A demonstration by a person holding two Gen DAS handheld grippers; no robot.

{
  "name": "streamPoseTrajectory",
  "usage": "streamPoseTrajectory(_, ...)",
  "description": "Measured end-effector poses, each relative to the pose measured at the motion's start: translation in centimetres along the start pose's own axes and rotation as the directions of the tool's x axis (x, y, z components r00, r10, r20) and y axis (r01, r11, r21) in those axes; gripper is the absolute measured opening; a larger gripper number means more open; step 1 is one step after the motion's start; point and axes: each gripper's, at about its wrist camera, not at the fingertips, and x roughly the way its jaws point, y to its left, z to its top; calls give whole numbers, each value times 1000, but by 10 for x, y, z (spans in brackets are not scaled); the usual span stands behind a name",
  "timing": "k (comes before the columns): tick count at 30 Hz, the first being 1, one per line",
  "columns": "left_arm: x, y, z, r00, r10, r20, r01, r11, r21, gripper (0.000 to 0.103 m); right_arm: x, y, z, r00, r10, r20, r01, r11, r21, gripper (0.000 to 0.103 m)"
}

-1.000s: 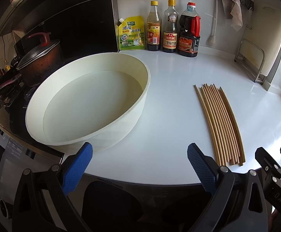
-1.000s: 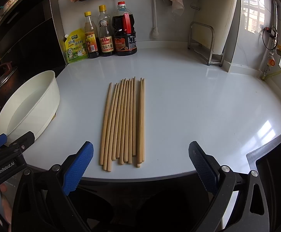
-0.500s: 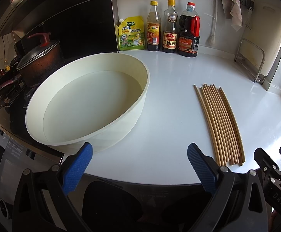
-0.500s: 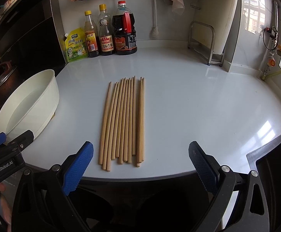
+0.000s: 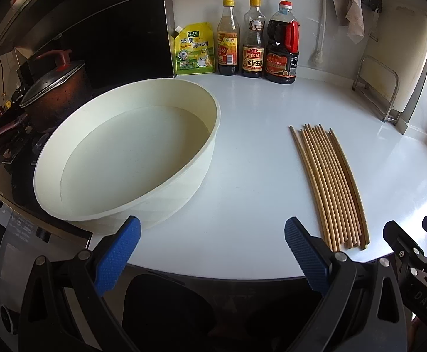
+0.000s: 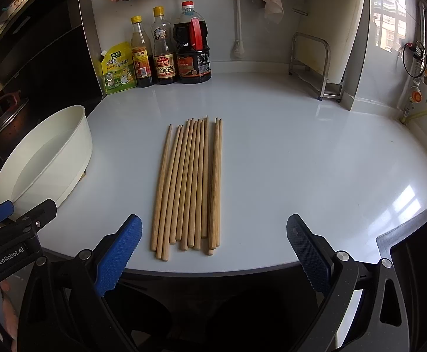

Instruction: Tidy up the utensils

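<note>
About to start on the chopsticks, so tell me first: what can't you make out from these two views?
- White basin: far left side cut off by the right wrist view's edge.
- Basin contents: water or bare bottom, unclear in either view.
- Chopsticks: exact count uncertain; they overlap.
- Pot: contents hidden by its lid.

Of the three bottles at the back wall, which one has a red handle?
The rightmost bottle, the widest and darkest of the three. It has a red cap and a red handle on its front. The other two bottles are slimmer, with yellow caps and no handle.
</note>
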Motion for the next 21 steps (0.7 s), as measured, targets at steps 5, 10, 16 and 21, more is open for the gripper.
streamPoseTrajectory(5,5,-12,-1,1000,-13,-11,13,1000,24,97,3,-12,3,1000,3,1,-3,1000,11,94)
streamPoseTrajectory(10,12,-27,0,999,-43,-22,44,998,51,97,9,-30,4,1000,-3,-3,3,999,44,94)
streamPoseTrajectory(16,36,-45,3,990,-120,-77,124,991,47,97,22,-54,11,1000,-17,-16,18,998,67,94)
streamPoseTrajectory(21,55,-57,12,986,-133,-100,136,990,28,97,47,-66,24,998,-41,-44,44,997,56,94)
